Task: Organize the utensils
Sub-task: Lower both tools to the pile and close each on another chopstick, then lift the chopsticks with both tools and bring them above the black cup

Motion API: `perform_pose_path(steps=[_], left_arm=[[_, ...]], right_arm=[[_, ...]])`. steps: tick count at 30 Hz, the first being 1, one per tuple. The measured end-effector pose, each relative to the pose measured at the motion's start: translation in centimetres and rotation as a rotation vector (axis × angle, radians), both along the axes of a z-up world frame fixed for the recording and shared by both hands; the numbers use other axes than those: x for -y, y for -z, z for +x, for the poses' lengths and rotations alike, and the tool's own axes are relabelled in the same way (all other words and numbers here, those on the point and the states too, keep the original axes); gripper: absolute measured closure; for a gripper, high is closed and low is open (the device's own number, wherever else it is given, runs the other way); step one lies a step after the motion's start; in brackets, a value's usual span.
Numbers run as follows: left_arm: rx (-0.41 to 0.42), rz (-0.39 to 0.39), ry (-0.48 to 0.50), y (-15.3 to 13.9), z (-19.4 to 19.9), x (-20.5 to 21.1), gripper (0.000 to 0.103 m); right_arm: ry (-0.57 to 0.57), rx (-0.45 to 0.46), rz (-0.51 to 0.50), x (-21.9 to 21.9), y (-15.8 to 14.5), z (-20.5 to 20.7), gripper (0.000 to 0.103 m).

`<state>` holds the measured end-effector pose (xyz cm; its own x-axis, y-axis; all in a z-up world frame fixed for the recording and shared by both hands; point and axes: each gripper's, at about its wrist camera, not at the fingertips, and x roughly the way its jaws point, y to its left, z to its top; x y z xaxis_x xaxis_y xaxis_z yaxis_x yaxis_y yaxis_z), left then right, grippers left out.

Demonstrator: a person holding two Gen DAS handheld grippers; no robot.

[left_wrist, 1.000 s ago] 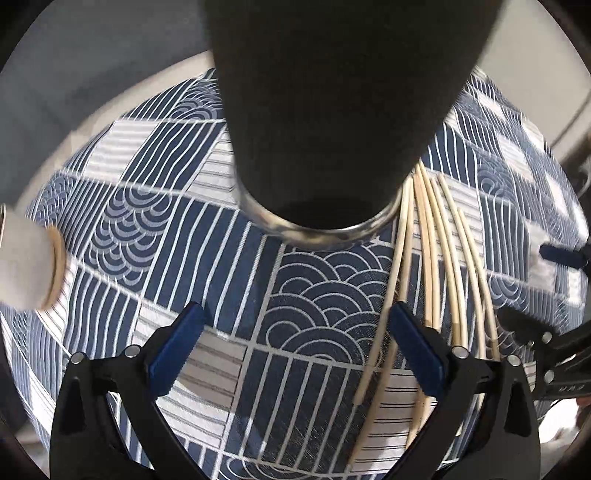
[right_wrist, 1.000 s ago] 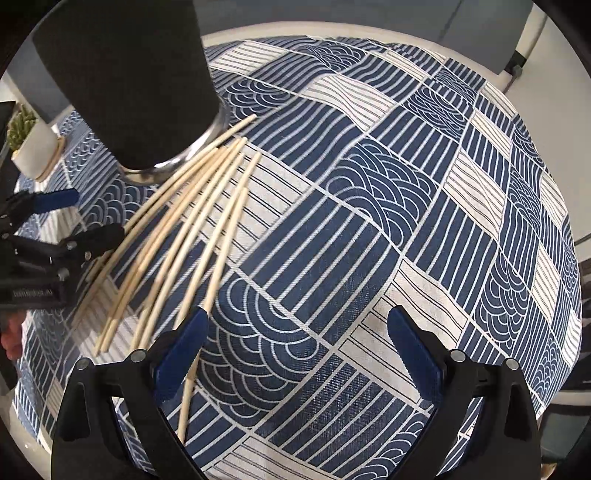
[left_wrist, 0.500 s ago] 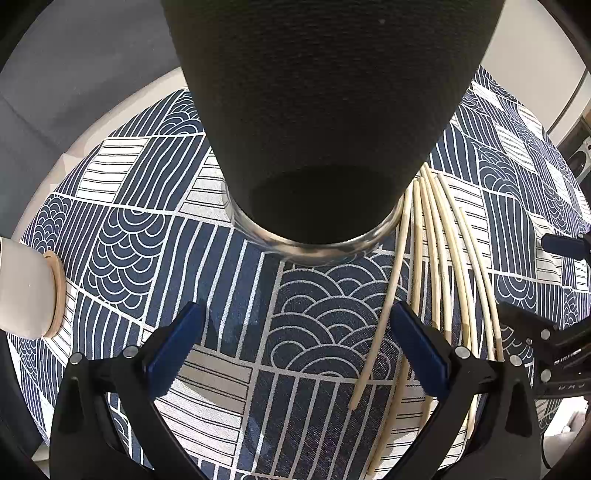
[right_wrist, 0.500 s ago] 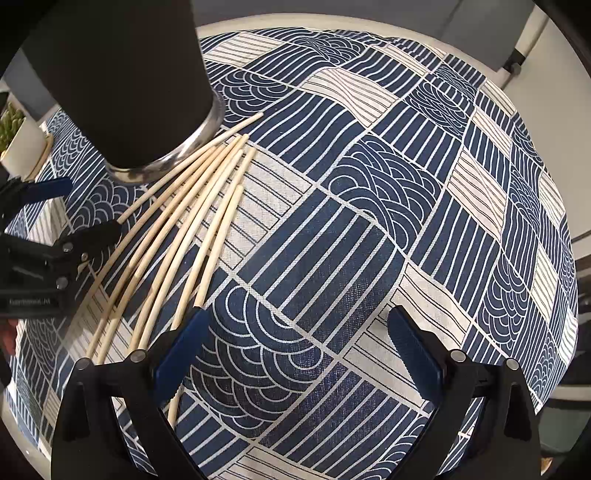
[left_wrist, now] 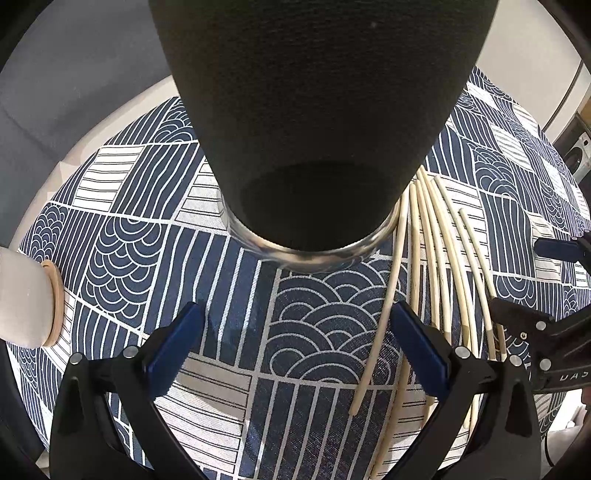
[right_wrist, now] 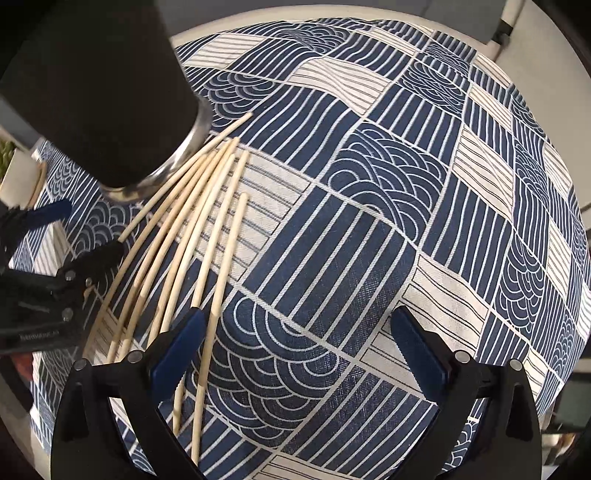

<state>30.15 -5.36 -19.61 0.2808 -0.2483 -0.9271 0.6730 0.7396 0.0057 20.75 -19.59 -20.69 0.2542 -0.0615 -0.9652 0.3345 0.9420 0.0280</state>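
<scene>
A tall black holder point(left_wrist: 317, 110) with a shiny metal base stands on the blue patterned tablecloth; it also shows at the upper left of the right wrist view point(right_wrist: 96, 88). Several pale wooden chopsticks point(left_wrist: 436, 266) lie fanned on the cloth to the holder's right, and they show in the right wrist view point(right_wrist: 192, 236) too. My left gripper point(left_wrist: 295, 347) is open and empty, facing the holder's base. My right gripper point(right_wrist: 295, 347) is open and empty, with its left finger over the chopsticks' near ends.
A white pot on a wooden coaster point(left_wrist: 26, 299) stands at the table's left edge. The round table's pale rim point(right_wrist: 280, 18) curves along the far side. The right gripper's black body point(left_wrist: 546, 332) sits just right of the chopsticks.
The left gripper has moved closer to the holder, which now looms larger. The right gripper has shifted a little left toward the chopsticks. Both stay open.
</scene>
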Motion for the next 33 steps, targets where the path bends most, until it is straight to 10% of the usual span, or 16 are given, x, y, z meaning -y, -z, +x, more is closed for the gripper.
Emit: perform_pose_path(steps=[5,9,15,18,33], left_arm=[[0.012,-0.013,-0.009,0.2,-0.5,-0.2,0.005],[0.016,-0.020,0.019,-0.3,-1.5,-0.1,0.023],[0.017,-0.041,0.067,-0.9,-3.8,0.7,0.071],[-0.022,-0.059,0.091,-1.0,-4.7,1.4,0.097],[-0.109,-0.024,0.008,-1.1,-7.8,1.7,0.099]], right_arm=[[-0.028,-0.012,-0.001,0.4,-0.1,0.4,0.010],[-0.054,0.020,-0.010,0.9,-1.3,-0.5,0.056],[-0.068,0.025,-0.003,2.9,-1.5,-1.2,0.094],[-0.081,0.026,0.023,4.2,-1.3,-1.7,0.098],[-0.157,0.033,0.167,7.9,-1.4,-4.2,0.098]])
